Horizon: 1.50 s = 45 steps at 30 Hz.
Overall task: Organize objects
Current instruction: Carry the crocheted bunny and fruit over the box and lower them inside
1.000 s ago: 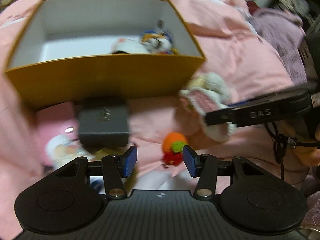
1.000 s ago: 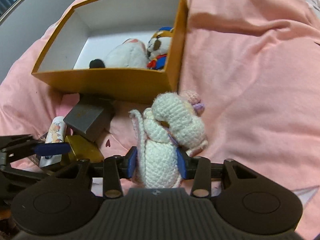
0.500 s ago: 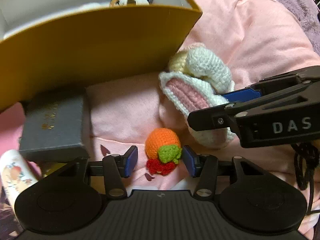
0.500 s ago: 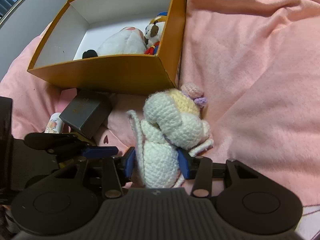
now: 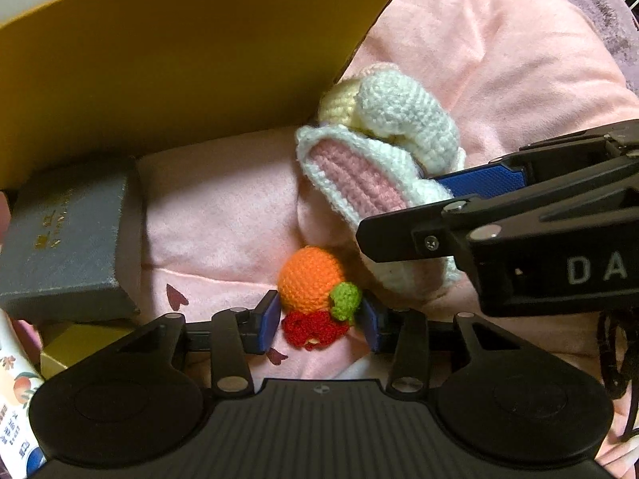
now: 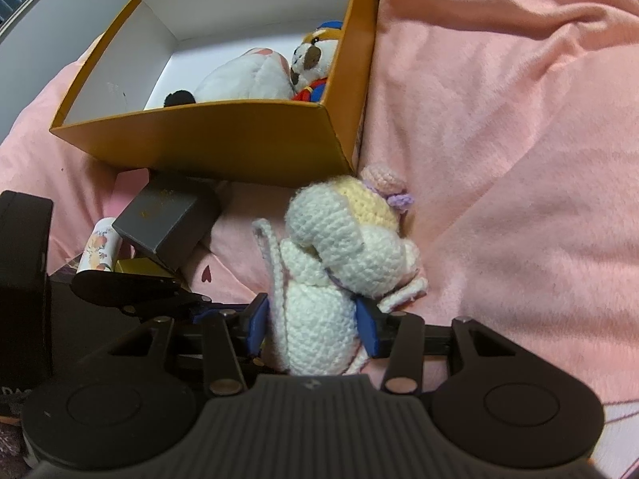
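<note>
One orange box holding two plush toys; outside it, one crocheted rabbit, one crocheted carrot, one grey box, one small yellow box, one tube.

orange crochet ball, yellow box, pink blanket.

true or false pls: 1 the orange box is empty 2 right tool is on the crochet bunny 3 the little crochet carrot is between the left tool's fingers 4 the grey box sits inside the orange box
1. False: the orange box holds two plush toys.
2. True: the right tool grips the crochet bunny.
3. True: the crochet carrot sits between the left tool fingers as its jaws are closing.
4. False: the grey box lies outside, on the pink blanket.
</note>
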Tool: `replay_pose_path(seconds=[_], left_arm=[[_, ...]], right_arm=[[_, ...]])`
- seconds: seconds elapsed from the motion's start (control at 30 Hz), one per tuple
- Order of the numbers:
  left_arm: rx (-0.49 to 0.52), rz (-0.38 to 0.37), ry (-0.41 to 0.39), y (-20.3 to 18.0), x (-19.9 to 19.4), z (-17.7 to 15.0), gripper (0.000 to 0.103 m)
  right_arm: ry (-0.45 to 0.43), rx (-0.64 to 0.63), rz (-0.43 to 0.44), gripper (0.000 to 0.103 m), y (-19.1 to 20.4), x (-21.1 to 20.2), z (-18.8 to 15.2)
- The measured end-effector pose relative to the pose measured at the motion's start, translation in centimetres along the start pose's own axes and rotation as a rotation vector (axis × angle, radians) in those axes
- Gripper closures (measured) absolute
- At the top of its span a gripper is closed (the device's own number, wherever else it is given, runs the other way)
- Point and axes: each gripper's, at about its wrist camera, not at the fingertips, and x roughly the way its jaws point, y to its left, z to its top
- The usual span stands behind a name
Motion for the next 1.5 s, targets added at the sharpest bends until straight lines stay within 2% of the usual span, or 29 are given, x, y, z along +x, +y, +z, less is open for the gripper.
replay_pose_path(seconds=[0.13, 0.37, 0.57, 0.67, 0.87, 1.03, 1.2, 1.5], left_arm=[[-0.028, 0.015, -0.053, 0.5, -1.9, -0.9, 0.055], [-0.097, -0.037, -0.158, 1.9, -6.9, -3.0, 0.055], [-0.123, -0.044, -0.307, 2.7, -12.1, -2.7, 0.055], [-0.139, -0.029, -0.37, 1.9, -13.4, -1.0, 0.055], [-0.157, -0.011, -0.468, 2.0, -16.4, 0.3, 0.055], [-0.192, 0.01, -0.514, 3.2, -18.1, 1.3, 0.055], [-0.222, 0.035, -0.539, 4.6, -18.3, 2.9, 0.055], [-0.296, 0.11, -0.545, 8.9, -18.2, 5.6, 0.055]], right_arm=[[-0.03, -0.016, -0.013, 0.056, 0.3, -1.2, -0.2], [-0.114, -0.11, -0.037, 0.059, 1.9, -5.2, -0.1], [-0.181, -0.236, -0.05, 0.062, 4.4, -8.6, 0.2], [-0.219, -0.281, -0.042, 0.063, 5.7, -9.9, 0.5], [-0.304, -0.363, -0.046, 0.065, 7.9, -12.3, 1.6], [-0.38, -0.457, -0.062, 0.065, 9.5, -14.0, 3.0], [-0.4, -0.558, -0.088, 0.065, 10.6, -13.3, 5.2], [-0.346, -0.709, -0.084, 0.065, 10.2, -9.5, 11.1]])
